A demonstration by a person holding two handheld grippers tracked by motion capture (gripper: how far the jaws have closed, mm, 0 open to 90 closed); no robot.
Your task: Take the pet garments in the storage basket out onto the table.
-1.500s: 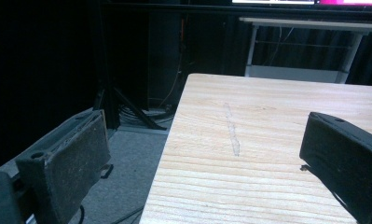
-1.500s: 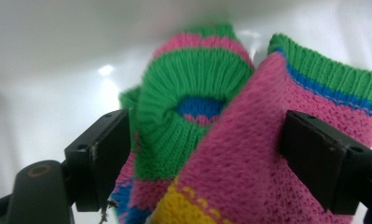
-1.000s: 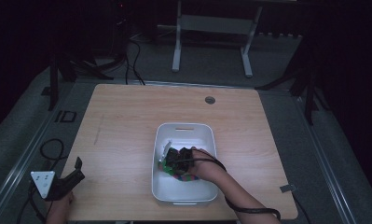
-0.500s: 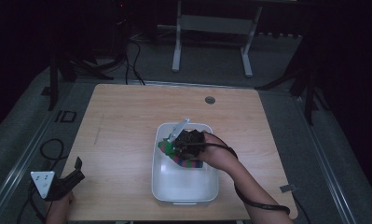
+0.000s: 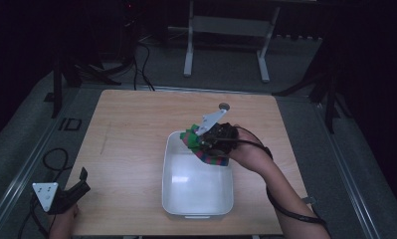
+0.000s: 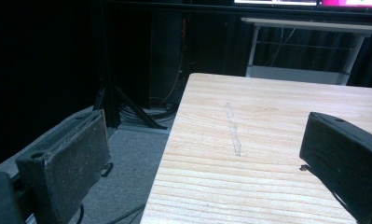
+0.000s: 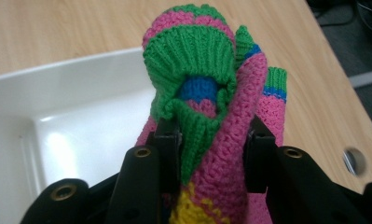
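The wooden table (image 5: 136, 129) carries a white tub (image 5: 196, 191), which stands near the middle and a little to the person's right. The inside of the tub looks bare in the high view; I see only the white bottom.

Above the far rim of the tub, the right gripper (image 5: 212, 141) holds a knitted sock bundle (image 7: 207, 93) in pink, green, blue and yellow. In the right gripper view its fingers (image 7: 167, 149) are closed on the bundle from both sides, and the knit is pressed between them. The bundle is lifted and does not touch the tub or the table.

The left gripper (image 5: 66, 194) waits at the near left corner of the table, with its fingers (image 6: 69, 158) wide apart and nothing between them.

I judge the picking out is done: the bundle is already out of the tub. What is left is to put it down on the table and let go.
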